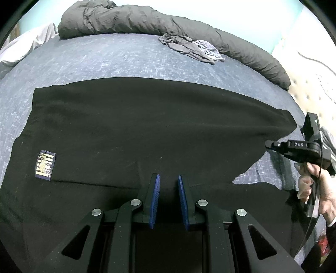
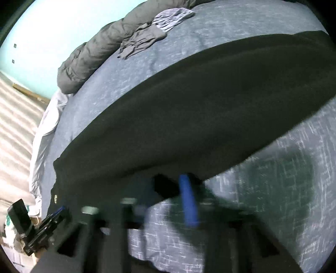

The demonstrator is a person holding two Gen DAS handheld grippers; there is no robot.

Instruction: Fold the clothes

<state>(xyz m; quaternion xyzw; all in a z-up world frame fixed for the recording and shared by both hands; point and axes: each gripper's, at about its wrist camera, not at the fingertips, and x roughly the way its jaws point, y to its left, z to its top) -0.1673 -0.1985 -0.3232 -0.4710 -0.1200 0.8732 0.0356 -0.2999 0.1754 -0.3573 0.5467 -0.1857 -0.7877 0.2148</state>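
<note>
Black garment [image 1: 147, 126] spread on bed

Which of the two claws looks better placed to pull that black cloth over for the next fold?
Probably the right gripper: its jaws are shut on the black garment's lifted corner. The left gripper has a gap between its pads, over the near edge.

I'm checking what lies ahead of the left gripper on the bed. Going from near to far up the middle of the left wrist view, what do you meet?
Left gripper → black garment → bare blue bedsheet → crumpled grey clothes → rolled grey duvet.
</note>
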